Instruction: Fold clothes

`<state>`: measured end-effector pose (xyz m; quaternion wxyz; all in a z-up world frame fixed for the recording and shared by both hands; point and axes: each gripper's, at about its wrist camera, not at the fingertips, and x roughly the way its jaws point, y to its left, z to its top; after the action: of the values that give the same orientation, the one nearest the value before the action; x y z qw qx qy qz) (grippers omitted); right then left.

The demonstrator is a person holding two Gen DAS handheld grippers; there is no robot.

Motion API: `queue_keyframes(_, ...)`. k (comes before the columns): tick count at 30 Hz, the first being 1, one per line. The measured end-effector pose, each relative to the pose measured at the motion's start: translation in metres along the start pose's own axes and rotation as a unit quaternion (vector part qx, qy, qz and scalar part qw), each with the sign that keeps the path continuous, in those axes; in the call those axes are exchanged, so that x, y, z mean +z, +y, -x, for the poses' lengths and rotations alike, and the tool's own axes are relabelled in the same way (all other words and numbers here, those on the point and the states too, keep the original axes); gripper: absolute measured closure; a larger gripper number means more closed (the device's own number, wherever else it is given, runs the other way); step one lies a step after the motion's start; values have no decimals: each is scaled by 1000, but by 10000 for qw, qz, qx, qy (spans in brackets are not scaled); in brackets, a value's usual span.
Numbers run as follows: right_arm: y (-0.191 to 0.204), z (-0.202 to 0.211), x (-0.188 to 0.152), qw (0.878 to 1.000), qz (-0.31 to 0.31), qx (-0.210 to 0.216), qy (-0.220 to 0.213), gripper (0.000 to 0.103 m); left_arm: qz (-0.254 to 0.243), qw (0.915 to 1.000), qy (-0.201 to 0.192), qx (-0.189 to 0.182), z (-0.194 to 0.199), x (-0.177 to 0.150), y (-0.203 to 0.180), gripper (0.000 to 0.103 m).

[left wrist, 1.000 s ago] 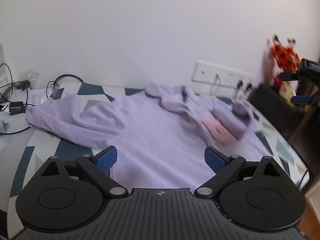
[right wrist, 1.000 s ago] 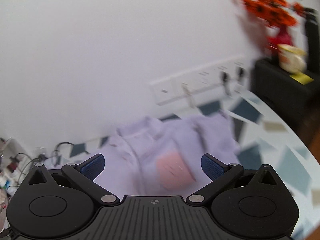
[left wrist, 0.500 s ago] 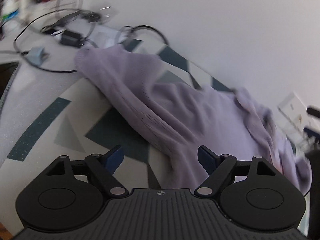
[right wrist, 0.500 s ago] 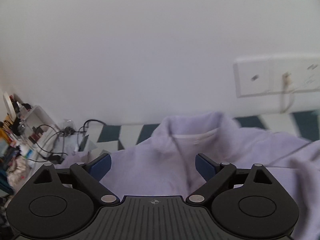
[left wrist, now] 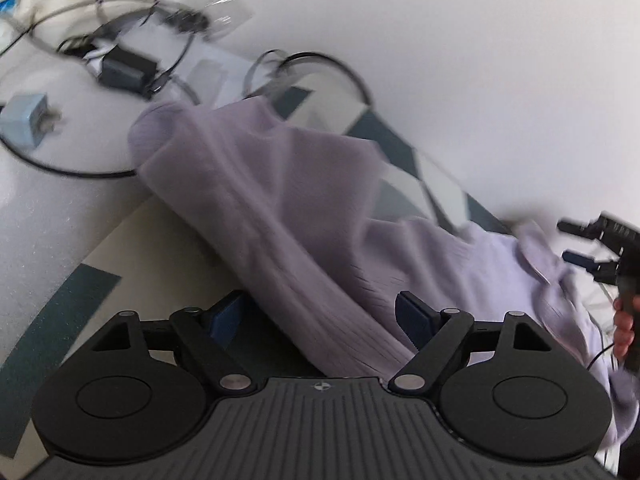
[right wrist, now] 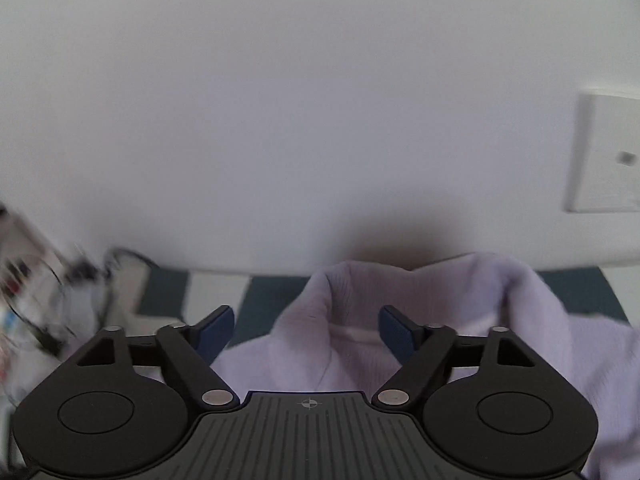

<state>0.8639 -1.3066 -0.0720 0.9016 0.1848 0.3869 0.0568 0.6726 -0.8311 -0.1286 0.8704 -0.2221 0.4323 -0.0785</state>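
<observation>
Soft, even daylight, no hard glare. Both views fisheye: heavy barrel warp, dark vignette in the corners. Left wrist view: motion blur on the cables [left wrist: 120, 36] top left and the sweater [left wrist: 280, 208] folds. Right wrist view: smeared clutter [right wrist: 36, 280] at left edge, dark soft shadow on the wall [right wrist: 320, 100] above the collar.

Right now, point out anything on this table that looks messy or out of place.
The lavender sweater lies rumpled, not flat: one sleeve trails off the patterned cloth toward a tangle of black cables, and the collar stands bunched near the wall.
</observation>
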Motion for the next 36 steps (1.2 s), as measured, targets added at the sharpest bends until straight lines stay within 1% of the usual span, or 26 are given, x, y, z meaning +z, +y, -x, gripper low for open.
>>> queue_keyframes(1, 0, -12, -1, 9999, 9, -30, 100, 39, 111, 9999, 26, -33, -6, 3, 5, 20)
queue_keyframes(2, 0, -23, -2, 9998, -76, -40, 203, 48, 187, 9998, 18, -65, -10, 5, 9, 20)
queue_keyframes(4, -5, -39, -8, 9987, -347, -84, 375, 57, 258, 9996, -88, -118, -16, 11, 13, 20)
queue_keyframes(5, -7, -44, -10, 9980, -450, -71, 441, 62, 284, 9994, -163, -131, -17, 14, 13, 28)
queue_keyframes(6, -8, -46, -13, 9977, -501, 3, 456, 68, 310, 9991, -239, -144, -18, 18, 13, 61)
queue_keyframes(7, -7, -42, -12, 9984, -466, 2, 322, 86, 324, 9991, -249, -88, -19, 22, 13, 77)
queue_keyframes(8, -7, -38, -12, 9990, -423, -6, 174, 89, 358, 9991, -228, 39, -19, 26, 12, 87)
queue_keyframes(9, -6, -34, -11, 9993, -380, -15, 26, 89, 419, 9985, -332, 130, -14, 28, 12, 88)
queue_keyframes(11, -4, -25, -10, 9992, -294, -31, -269, 90, 527, 9960, -673, 266, 2, 24, 14, 89)
queue_keyframes(12, -9, -23, -9, 9987, -406, -72, -315, 90, 599, 9946, -764, 362, 8, 18, 16, 89)
queue_keyframes(15, -16, -34, -13, 9988, -404, -271, -76, 90, 579, 9932, -778, 642, 6, 1, 21, 89)
queue_keyframes(17, -16, -40, -16, 9986, -400, -313, -112, 92, 581, 9929, -764, 708, 1, -2, 24, 88)
queue_keyframes(19, -14, -44, -16, 9957, -650, -638, -167, 92, 637, 9923, -772, 724, -1, 0, 24, 86)
queue_keyframes(20, -13, -47, -16, 9935, -781, -806, -194, 92, 624, 9924, -739, 766, -2, 2, 23, 81)
queue_keyframes(21, -12, -48, -17, 9927, -784, -891, -217, 90, 582, 9925, -697, 815, -2, 4, 21, 75)
queue_keyframes(22, -11, -47, -18, 9916, -807, -982, -249, 86, 500, 9929, -647, 866, 0, 5, 18, 69)
queue_keyframes(23, -10, -44, -19, 9901, -838, -1092, -264, 80, 374, 9933, -589, 921, 3, 6, 14, 50)
queue_keyframes(24, -9, -41, -20, 9885, -869, -1203, -277, 56, 217, 9935, -555, 973, 7, 6, 8, 29)
queue_keyframes(25, -8, -38, -21, 9868, -900, -1315, -291, 38, 28, 9932, -548, 1023, 13, 5, 2, 24)
queue_keyframes(28, -7, 2, -28, 9876, -896, -1029, -775, 34, -453, 9904, -567, 1175, 37, -3, -17, 17)
queue_keyframes(29, -10, 23, -34, 9858, -985, -932, -994, 28, -495, 9899, -554, 1208, 45, -7, -22, 16)
queue_keyframes(30, -16, 48, -42, 9812, -1163, -879, -1262, 23, -482, 9902, -544, 1193, 54, -13, -26, 15)
queue_keyframes(31, -23, 73, -51, 9754, -1347, -829, -1534, 11, -443, 9912, -513, 1136, 62, -21, -32, 14)
queue_keyframes(32, -31, 99, -62, 9695, -1545, -824, -1714, 5, -403, 9923, -468, 1069, 68, -28, -37, 13)
queue_keyframes(34, -52, 146, -85, 9618, -1875, -783, -1834, 5, -368, 9945, -361, 913, 81, -47, -52, 12)
queue_keyframes(36, -73, 190, -111, 9577, -2205, -760, -1686, 5, -471, 9955, -236, 789, 88, -68, -73, 10)
